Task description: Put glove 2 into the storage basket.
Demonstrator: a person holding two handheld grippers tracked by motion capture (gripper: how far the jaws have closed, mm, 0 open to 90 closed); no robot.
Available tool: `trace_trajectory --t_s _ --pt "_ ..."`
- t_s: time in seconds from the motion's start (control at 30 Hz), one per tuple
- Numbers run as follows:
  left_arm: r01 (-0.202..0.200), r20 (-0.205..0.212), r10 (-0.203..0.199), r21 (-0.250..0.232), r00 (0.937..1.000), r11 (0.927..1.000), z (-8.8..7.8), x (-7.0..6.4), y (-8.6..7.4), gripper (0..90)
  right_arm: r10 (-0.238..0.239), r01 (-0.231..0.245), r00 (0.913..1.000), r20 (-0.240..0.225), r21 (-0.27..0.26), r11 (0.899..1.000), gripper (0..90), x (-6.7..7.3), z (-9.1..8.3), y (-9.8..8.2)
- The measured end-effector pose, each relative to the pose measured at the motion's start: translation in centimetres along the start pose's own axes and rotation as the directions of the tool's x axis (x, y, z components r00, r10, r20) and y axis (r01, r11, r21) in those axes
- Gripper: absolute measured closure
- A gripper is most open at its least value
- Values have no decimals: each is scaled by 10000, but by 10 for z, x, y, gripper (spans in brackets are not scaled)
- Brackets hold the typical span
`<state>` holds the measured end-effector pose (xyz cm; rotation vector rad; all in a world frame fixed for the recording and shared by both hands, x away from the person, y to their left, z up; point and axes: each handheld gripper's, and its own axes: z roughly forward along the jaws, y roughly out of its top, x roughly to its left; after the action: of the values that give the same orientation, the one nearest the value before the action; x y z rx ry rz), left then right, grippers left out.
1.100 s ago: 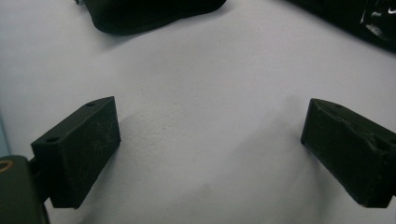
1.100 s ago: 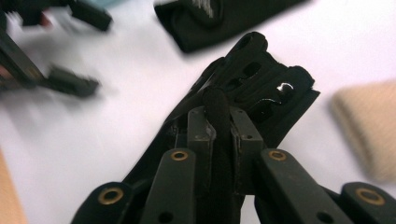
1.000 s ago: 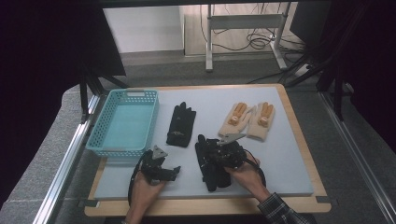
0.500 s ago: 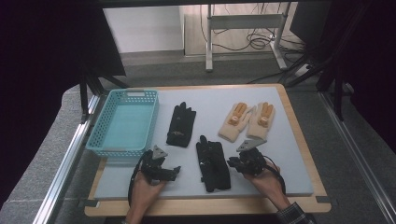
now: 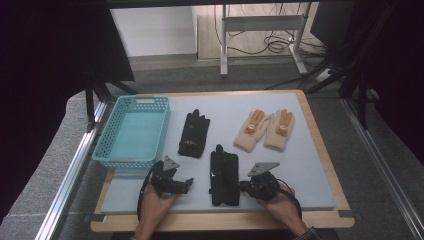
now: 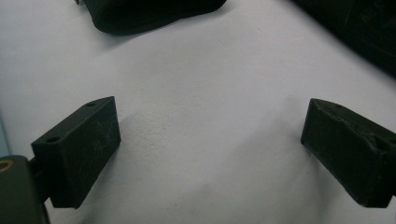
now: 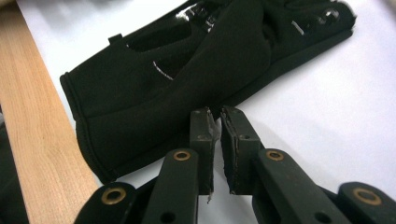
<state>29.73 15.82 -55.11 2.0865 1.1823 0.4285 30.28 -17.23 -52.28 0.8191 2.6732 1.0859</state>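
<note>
Grey-matted worktop: nearer black fabric glove lies flat between the claws, turquoise plastic basket empty. Right claw has just closed beside it, gripping nothing; left claw spread apart.

Bare mat lies open right of the near black glove (blue basket blocks far left).

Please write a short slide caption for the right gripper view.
Right gripper, jaws shut on nothing, beside a black glove on the white mat.
</note>
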Motion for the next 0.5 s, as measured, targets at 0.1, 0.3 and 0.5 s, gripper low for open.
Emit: trace_trajectory --t_s 0.1,0.3,0.5 --pt "0 1 0 5 10000 10000 0 0 0 50 113 -107 9997 233 -259 9996 741 -7 -4 5" --pt "-2 2 2 11 10000 10000 0 0 0 49 86 -49 9988 479 -760 9971 585 -20 -4 26" --pt "-68 2 68 52 10000 10000 0 1 0 50 198 -157 9992 359 -1110 9937 504 -34 11 59"
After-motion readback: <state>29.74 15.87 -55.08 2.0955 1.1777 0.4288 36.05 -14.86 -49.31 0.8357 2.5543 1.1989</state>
